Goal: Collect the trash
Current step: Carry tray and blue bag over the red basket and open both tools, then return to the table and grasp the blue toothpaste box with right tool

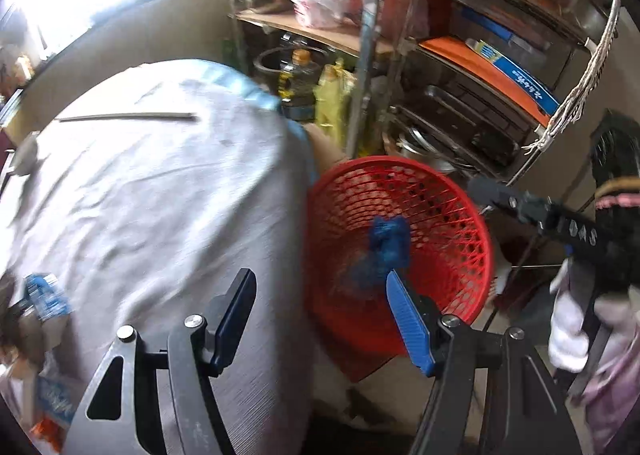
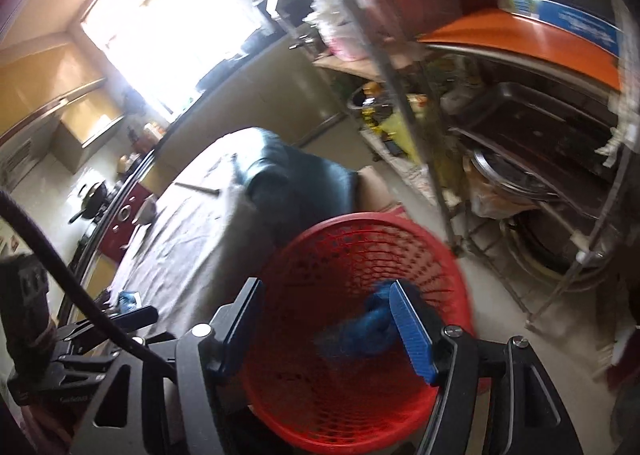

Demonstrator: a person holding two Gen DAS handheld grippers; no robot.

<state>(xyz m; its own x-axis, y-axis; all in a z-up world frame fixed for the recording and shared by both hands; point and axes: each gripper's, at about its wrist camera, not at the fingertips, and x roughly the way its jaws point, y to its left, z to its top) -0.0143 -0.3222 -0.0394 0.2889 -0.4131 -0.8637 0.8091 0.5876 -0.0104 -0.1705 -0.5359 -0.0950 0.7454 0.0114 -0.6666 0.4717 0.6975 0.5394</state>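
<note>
Item: blue crumpled wrapper [image 1: 386, 245], falling into the red mesh basket [image 1: 460, 223] right of the cloth-covered desk [image 1: 160, 195]; left claw [image 1: 322, 321] and right claw [image 2: 326, 325] both released, empty; best held over the rim until it settles.

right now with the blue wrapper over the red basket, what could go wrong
1. The blue wrapper looks free of the open left gripper above the red basket; being light, it could drift past the rim.
2. The basket sits tight against the cloth-covered table and the metal rack, so a bump might tip it.
3. More blue trash lies at the table edge and could be missed.
</note>
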